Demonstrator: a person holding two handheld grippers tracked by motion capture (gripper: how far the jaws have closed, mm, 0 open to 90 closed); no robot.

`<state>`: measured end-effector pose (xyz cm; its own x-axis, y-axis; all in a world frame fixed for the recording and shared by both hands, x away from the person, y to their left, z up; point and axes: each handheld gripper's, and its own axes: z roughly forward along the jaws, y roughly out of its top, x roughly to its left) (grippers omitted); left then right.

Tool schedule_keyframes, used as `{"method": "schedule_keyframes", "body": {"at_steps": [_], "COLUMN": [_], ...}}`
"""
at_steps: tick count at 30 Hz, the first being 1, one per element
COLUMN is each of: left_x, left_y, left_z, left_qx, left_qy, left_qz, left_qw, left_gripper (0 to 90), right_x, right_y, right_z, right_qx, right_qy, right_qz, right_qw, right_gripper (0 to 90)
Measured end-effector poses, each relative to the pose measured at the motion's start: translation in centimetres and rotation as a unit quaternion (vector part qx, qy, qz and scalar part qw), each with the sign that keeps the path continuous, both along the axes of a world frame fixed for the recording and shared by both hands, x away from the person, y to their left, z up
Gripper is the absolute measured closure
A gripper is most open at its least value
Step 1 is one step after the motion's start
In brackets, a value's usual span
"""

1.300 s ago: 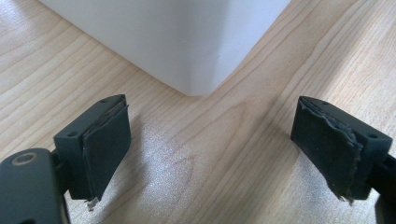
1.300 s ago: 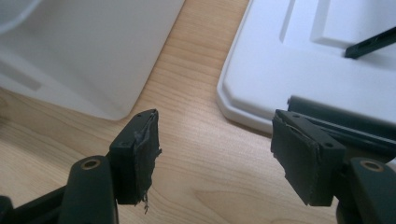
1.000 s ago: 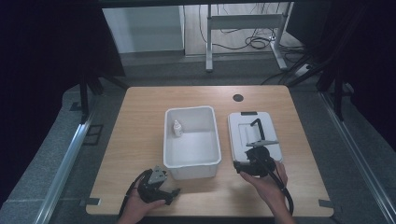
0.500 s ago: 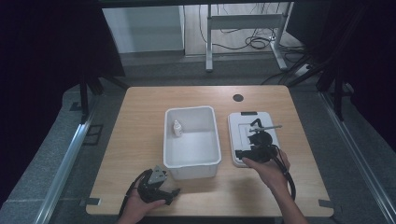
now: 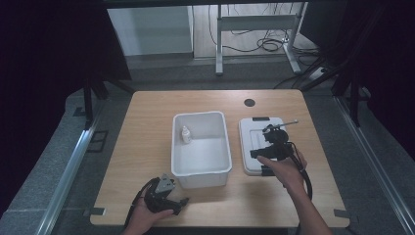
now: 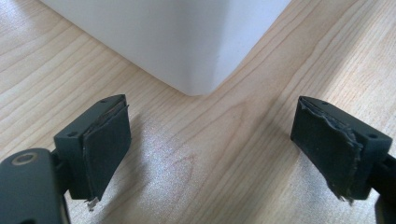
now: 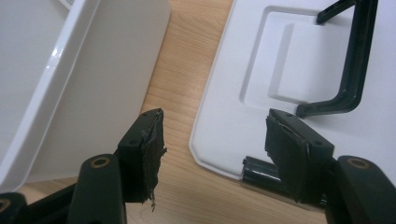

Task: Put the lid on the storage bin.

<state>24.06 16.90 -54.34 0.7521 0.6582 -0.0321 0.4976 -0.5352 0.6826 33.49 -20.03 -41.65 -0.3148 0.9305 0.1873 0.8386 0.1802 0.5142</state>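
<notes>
White plastic lid (image 5: 259,142) lies flat right of centre beside the open bin (image 5: 200,147), the right gripper (image 7: 212,154) hovering over its near corner, jaws having just narrowed yet empty, gripping the edge likely next, while the left gripper (image 6: 212,154) gapes idle.

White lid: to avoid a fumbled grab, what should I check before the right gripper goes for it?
1. Right gripper open, jaws just closing a little, nothing between them: ok.
2. Flat white plastic lid lies flat on the wooden table, apart from the white plastic bin: ok.
3. Lid's black handle between the jaws: not ok, it lies beyond them.
4. Small white bottle stands inside the bin: ok.
5. Left gripper open, beside the bin's corner: ok.
</notes>
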Motion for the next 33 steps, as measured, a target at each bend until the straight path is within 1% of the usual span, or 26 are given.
{"method": "schedule_keyframes", "body": {"at_steps": [2,5,14,17,24,28,33], "left_x": [0.0,0.0,0.0,0.0,0.0,0.0,0.0], "left_y": [0.0,0.0,0.0,0.0,0.0,0.0,0.0], "left_z": [0.0,0.0,0.0,0.0,0.0,0.0,0.0], "left_qx": [0.0,0.0,0.0,0.0,0.001,0.001,0.001], "left_qy": [0.0,0.0,0.0,0.0,0.0,0.0,0.0], "left_qz": [0.0,0.0,0.0,0.0,0.0,-0.001,-0.001], "left_qw": [1.0,1.0,1.0,1.0,1.0,1.0,1.0], "left_gripper": [12.0,12.0,12.0,12.0,11.9,11.9,11.9], "right_x": [0.4,0.8,2.1,2.3,3.5,4.2,4.8], "right_y": [-0.2,-0.3,-0.8,-0.9,-1.6,-2.0,-2.5], "right_z": [0.1,0.3,0.4,0.3,0.2,0.0,-0.1], "right_qx": [-0.005,-0.006,0.0,0.001,0.002,-0.001,0.002], "right_qy": [0.004,0.009,0.024,0.029,0.045,0.052,0.056], "right_qz": [-0.003,-0.006,-0.013,-0.014,-0.025,-0.031,-0.038], "right_qw": [1.0,0.9999,0.9996,0.9995,0.9987,0.9982,0.9977], "right_gripper": [38.5,38.7,39.6,39.7,41.3,42.2,42.6]}}
